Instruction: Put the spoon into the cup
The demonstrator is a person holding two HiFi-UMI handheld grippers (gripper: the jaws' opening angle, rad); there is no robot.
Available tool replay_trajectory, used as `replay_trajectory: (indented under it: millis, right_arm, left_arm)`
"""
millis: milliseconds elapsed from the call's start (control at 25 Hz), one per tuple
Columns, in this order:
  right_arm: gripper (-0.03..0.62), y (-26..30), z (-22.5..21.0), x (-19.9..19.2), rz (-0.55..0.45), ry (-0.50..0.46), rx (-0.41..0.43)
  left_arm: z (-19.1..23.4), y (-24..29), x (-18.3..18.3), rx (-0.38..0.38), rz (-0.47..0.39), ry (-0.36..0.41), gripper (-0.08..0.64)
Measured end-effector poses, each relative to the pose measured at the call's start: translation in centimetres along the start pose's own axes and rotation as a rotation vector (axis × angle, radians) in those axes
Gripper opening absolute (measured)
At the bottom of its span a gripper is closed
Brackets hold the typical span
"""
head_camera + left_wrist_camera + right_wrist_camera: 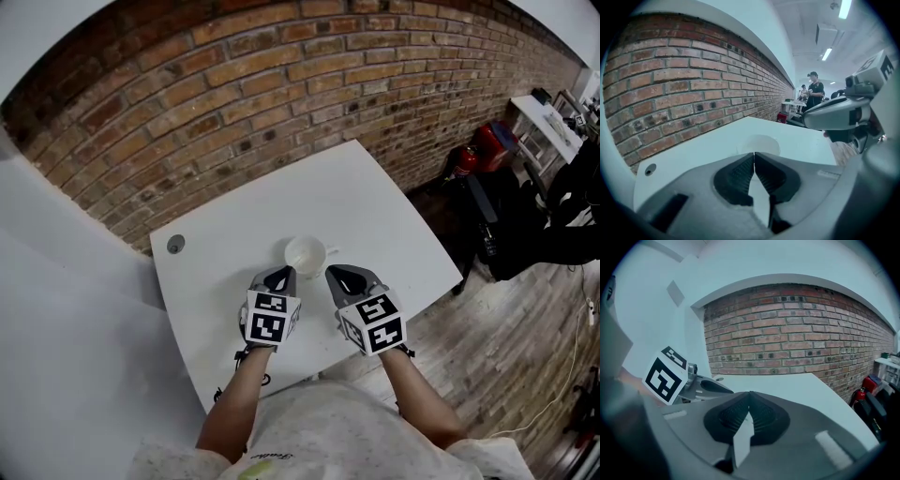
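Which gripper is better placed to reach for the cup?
Left, probably: the cup sits straight ahead of the left gripper, jaws shut. The right gripper, also shut, shows no cup in its own view.

The left gripper (279,275) and right gripper (343,274) are grey shells with black ribbed fingers (736,178), each topped by a cube (270,317) of black-and-white square markers. The shirt (328,427) is pale, speckled and short-sleeved.

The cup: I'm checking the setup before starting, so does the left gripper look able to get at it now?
Probably yes. The cup stands just beyond the left gripper on the table, nothing between them. Its jaws are together, so they would have to open first.
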State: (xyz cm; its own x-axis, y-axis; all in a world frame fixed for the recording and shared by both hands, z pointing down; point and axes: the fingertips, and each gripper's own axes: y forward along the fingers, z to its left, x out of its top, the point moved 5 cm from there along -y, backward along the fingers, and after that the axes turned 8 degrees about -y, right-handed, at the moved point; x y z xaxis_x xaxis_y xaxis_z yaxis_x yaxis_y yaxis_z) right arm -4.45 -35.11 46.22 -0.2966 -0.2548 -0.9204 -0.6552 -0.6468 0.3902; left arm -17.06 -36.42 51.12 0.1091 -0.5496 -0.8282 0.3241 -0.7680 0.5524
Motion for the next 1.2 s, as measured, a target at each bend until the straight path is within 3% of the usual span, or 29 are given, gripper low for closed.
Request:
replay_trajectory:
  millis: [520,840,1200]
  right_arm:
    - [0.009,0.7,-0.3,-0.3,0.027,-0.002,-0.030]
    - [0.009,0.8,-0.1,0.0,0.029,-0.005,-0.020]
    - [0.009,-0.4,0.1,-0.1,0.008,0.005,-0.001]
  left_arm:
    - [0.3,1.1,-0.1,-0.016,0.002,0.020,0.009]
    - [0.5,0.9,-0.2,-0.024,-0.010,0.017,0.091]
    - [-0.3,-0.7,0.1,0.000,-0.052,-0.015,0.089]
